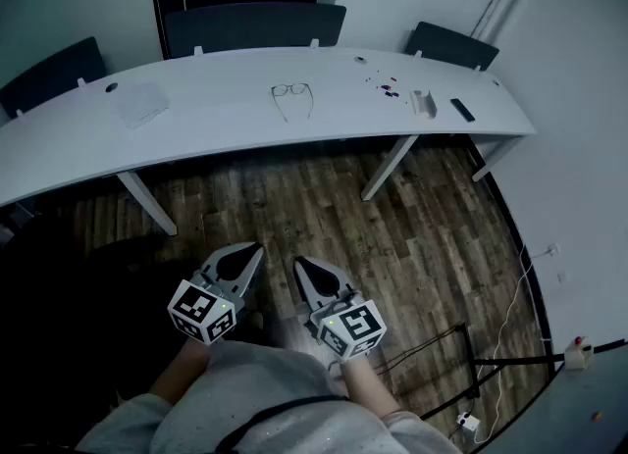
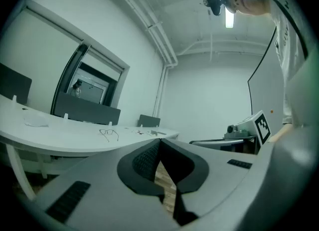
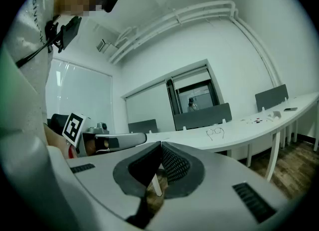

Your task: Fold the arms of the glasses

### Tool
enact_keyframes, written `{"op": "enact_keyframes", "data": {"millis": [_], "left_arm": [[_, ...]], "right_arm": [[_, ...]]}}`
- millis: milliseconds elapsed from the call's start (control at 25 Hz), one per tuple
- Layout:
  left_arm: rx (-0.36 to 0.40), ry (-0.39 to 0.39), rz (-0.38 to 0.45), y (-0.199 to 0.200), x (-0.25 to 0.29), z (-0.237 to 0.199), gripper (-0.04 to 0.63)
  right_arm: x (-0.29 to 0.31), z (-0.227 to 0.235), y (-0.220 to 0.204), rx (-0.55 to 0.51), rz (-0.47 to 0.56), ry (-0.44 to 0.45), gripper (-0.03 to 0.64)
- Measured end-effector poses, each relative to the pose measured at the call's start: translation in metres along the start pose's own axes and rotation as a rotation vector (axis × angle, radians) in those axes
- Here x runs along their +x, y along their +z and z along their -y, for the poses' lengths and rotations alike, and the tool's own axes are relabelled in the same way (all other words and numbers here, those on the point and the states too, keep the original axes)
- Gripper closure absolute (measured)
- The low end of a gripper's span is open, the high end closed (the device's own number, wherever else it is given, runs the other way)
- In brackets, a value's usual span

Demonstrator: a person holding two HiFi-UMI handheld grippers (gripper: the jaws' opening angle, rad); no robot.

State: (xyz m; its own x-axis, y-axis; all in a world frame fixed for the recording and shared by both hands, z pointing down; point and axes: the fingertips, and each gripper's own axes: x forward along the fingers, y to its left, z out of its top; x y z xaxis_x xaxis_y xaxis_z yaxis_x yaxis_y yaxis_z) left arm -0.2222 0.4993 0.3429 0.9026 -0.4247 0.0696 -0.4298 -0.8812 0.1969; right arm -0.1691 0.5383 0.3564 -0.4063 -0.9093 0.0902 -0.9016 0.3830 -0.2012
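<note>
Well short of the white table (image 1: 245, 119) where the glasses (image 1: 291, 95) lie open, the left gripper (image 1: 242, 259) and right gripper (image 1: 311, 273) hang closed and empty.

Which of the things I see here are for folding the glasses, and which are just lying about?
For the job: glasses; left gripper and right gripper, both shut and empty.
Lying about: clear bag; small white box; flat black gadget; scattered small bits.
</note>
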Motion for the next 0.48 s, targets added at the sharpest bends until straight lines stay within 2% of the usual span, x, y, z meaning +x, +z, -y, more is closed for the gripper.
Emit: {"op": "enact_keyframes", "data": {"millis": [240,480], "left_arm": [[0.008,0.026,0.045,0.003,0.018,-0.006,0.580],[-0.012,0.030,0.048,-0.003,0.040,-0.018,0.580]], "right_arm": [[0.008,0.013,0.012,-0.044,0.039,0.007,0.598],[0.025,0.024,0.009,-0.062,0.020,0.029,0.598]]}}
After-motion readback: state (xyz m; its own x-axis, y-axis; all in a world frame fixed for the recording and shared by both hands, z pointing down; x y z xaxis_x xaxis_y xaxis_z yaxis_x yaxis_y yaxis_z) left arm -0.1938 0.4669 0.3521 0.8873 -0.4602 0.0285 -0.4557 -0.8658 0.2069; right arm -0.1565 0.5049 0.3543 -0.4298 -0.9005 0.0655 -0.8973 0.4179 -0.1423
